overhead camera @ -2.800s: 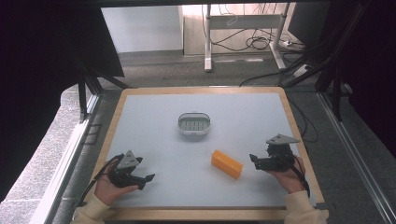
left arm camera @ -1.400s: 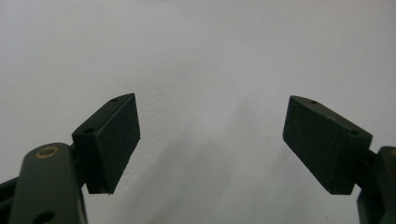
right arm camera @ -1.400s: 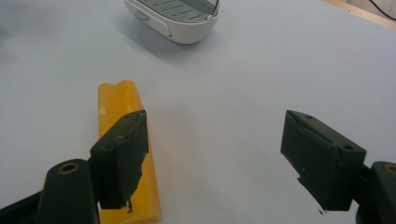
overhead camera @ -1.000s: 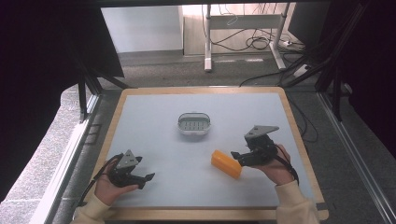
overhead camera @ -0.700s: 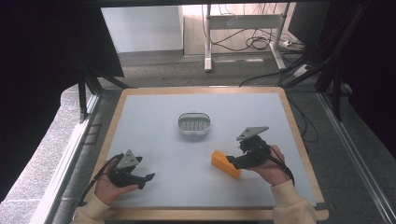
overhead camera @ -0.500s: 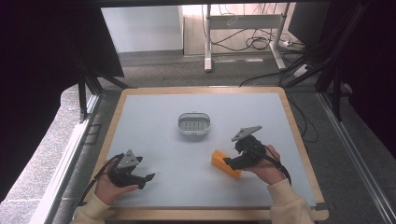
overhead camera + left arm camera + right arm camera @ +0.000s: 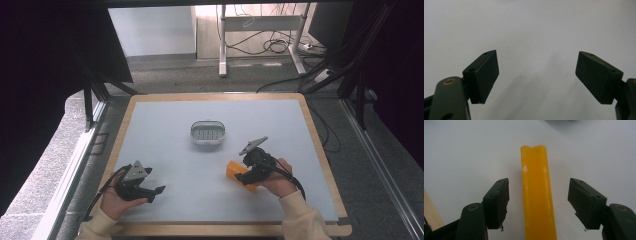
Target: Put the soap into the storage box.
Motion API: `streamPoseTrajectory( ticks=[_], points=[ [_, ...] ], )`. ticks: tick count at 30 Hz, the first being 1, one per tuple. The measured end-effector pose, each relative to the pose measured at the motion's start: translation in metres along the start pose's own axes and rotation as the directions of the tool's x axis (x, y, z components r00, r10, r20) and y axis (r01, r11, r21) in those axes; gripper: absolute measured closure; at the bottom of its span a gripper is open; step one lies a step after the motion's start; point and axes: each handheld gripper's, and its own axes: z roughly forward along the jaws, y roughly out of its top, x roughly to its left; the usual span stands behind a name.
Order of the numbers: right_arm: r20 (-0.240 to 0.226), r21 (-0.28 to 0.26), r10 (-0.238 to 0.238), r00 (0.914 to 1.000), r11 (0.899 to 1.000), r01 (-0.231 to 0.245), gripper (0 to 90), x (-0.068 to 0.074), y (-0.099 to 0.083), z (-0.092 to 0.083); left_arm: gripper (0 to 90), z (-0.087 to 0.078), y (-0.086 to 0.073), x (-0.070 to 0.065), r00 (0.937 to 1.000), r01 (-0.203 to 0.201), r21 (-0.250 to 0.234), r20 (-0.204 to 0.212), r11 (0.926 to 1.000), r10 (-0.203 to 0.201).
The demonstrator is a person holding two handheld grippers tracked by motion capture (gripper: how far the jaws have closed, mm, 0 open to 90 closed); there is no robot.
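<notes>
Right gripper view: the orange block (image 7: 537, 195) is seen lying lengthwise between the jaws of the right gripper (image 7: 537, 202), with a gap on each side; the jaws have just been closing and no grasp is made yet. In the high view, the block (image 7: 235, 172) is located on the worktop (image 7: 165, 125) toward its right front part. The left gripper (image 7: 536, 75), near the front left corner, is held released, with bare surface between its pads.

No text, label, brand, number or sign can be read anywhere in these pictures.
</notes>
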Motion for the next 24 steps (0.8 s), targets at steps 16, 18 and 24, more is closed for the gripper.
streamPoseTrajectory(
  ticks=[16,18,24],
  points=[
    [0.008,0.156,-0.038,0.9992,0.987,0.037,51.4,0.005,0.002,0.026,18.9,0.001,0.000,0.000,1.0000,-0.003,0.004,0.002,1.0000,0.003],
    [0.003,0.170,-0.038,0.9993,0.985,0.037,55.1,0.004,0.001,0.030,19.0,0.001,-0.001,0.000,1.0000,-0.002,0.006,0.001,1.0000,0.002],
    [-0.008,0.179,-0.037,0.9993,0.983,0.038,60.9,0.001,0.000,0.034,18.9,0.001,-0.001,0.000,1.0000,-0.004,0.009,0.002,1.0000,0.004]
  ],
)
